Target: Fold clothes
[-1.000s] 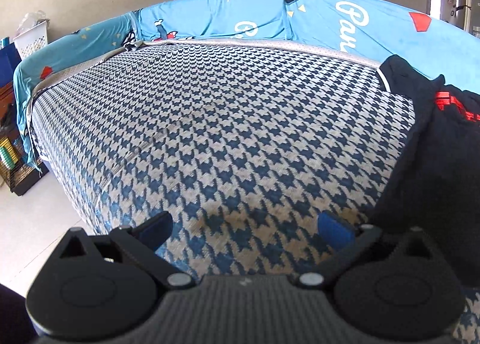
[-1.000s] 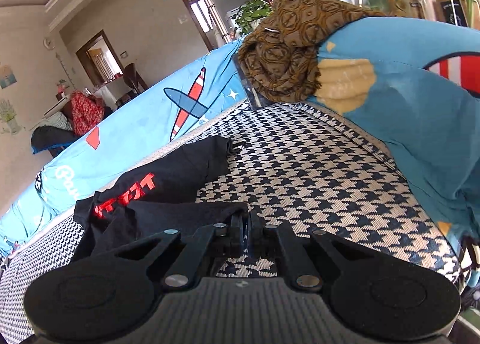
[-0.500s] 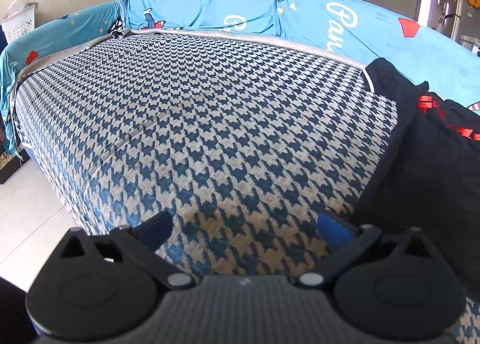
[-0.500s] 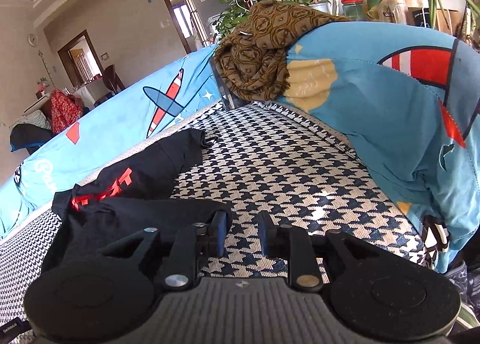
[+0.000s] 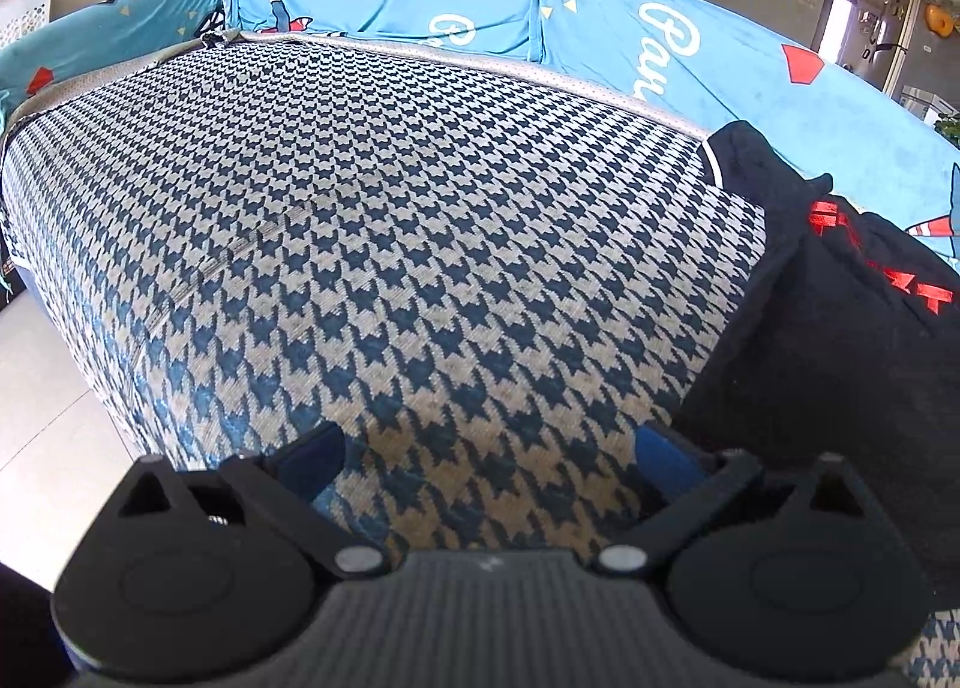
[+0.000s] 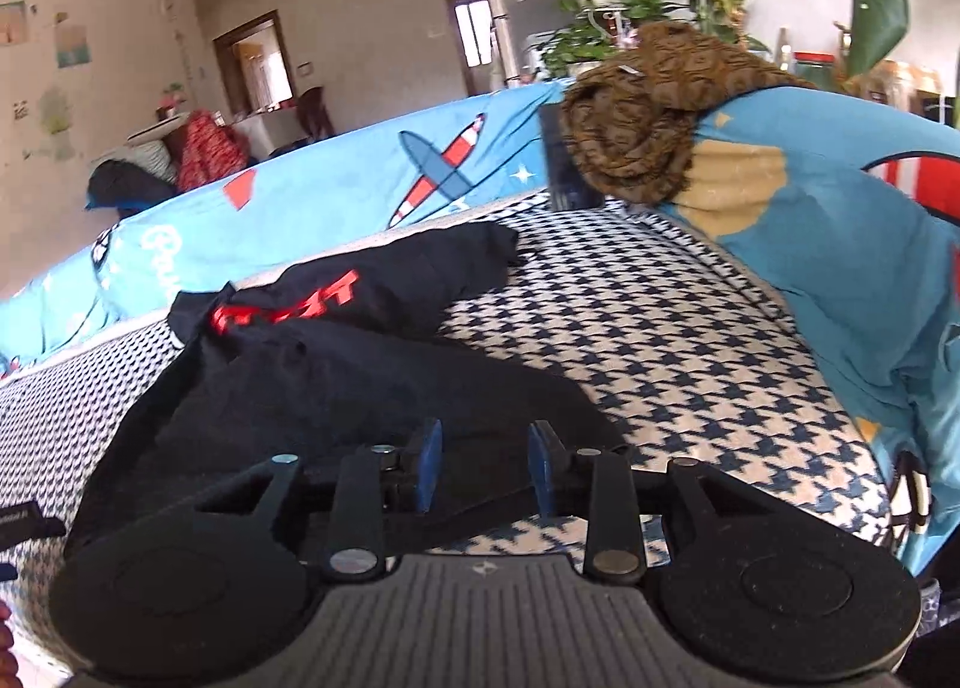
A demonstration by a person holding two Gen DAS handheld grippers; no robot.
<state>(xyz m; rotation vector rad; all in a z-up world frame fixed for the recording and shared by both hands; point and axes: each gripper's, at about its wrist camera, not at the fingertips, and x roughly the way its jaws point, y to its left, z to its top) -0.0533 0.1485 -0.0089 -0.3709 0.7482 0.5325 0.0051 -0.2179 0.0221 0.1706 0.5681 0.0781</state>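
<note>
A black garment with red lettering lies crumpled on the houndstooth cover.

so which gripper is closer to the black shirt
Right. The right gripper hangs open directly over the black shirt; the left gripper is open over bare cushion, the shirt off to its right.

The left gripper stood with its blue pads wide apart, one at 7 o'clock, the other at 5. The right gripper was parted more narrowly, empty, at 6 o'clock.
</note>
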